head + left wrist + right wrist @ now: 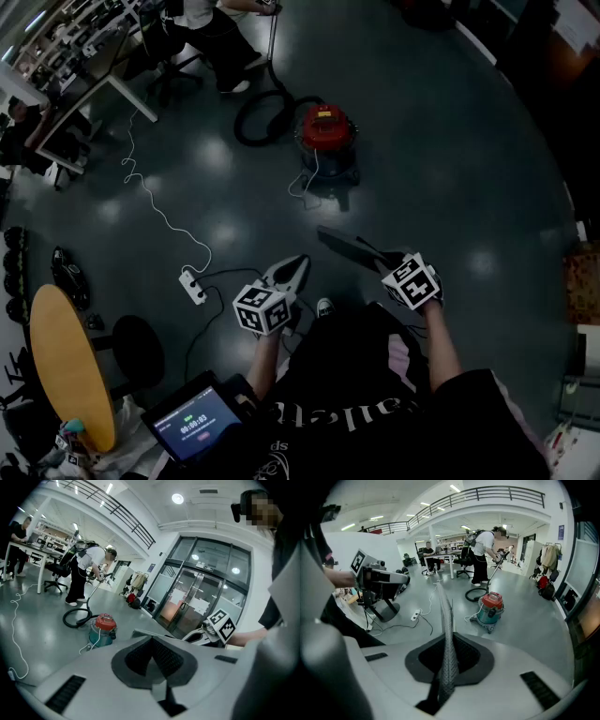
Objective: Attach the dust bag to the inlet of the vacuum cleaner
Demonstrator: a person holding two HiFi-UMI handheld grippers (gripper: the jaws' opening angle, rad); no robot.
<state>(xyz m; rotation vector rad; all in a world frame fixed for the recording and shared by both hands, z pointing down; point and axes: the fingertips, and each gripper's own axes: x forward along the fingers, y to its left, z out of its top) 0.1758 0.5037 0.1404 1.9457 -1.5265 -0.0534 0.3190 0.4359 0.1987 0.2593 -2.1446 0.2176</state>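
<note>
Dust bag clamped edge-on between the nearly closed jaws of the right gripper, sticking out flat past their tips. Left gripper near, to its left, jaws pressed fully together on nothing. Red-lidded vacuum cleaner upright on the floor well ahead of both grippers, black hose coiled on its far side

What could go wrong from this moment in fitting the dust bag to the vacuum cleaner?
1. The right gripper pinches the dust bag by one thin edge. The left gripper is shut and empty, so the bag may sag or slip.
2. A white cable and power strip lie on the floor beside the way to the vacuum cleaner, which could trip the person.
</note>
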